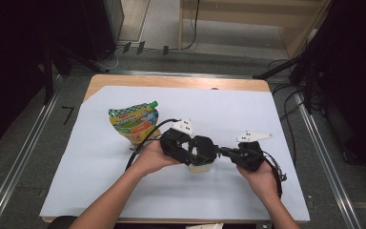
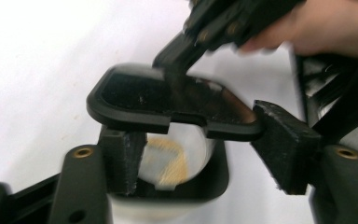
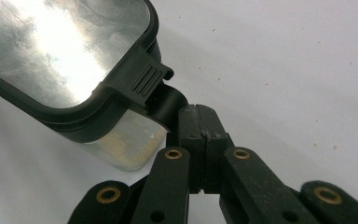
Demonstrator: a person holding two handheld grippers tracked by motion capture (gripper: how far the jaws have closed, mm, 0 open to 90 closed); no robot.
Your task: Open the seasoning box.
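A clear container [image 1: 200,168] with yellowish residue inside [image 2: 177,158] stands on the white sheet, under a black-rimmed lid [image 2: 140,93] with a clear window [image 3: 51,46]. My left gripper [image 2: 200,151] straddles the container from the left. One pad [image 2: 121,158] lies against its wall. The other pad [image 2: 284,144] stands off from the wall, close to the lid's rim. From the right, my right gripper [image 3: 198,126] is shut on the lid's black latch tab [image 3: 165,100]. In the high view the two grippers [image 1: 205,152] [image 1: 224,151] meet over the container.
A green and yellow spouted pouch [image 1: 136,121] lies flat to the left, behind my left hand. The white sheet [image 1: 100,181] covers most of the wooden table [image 1: 171,81]. Cables trail from both grippers. Dark stands and floor cables surround the table.
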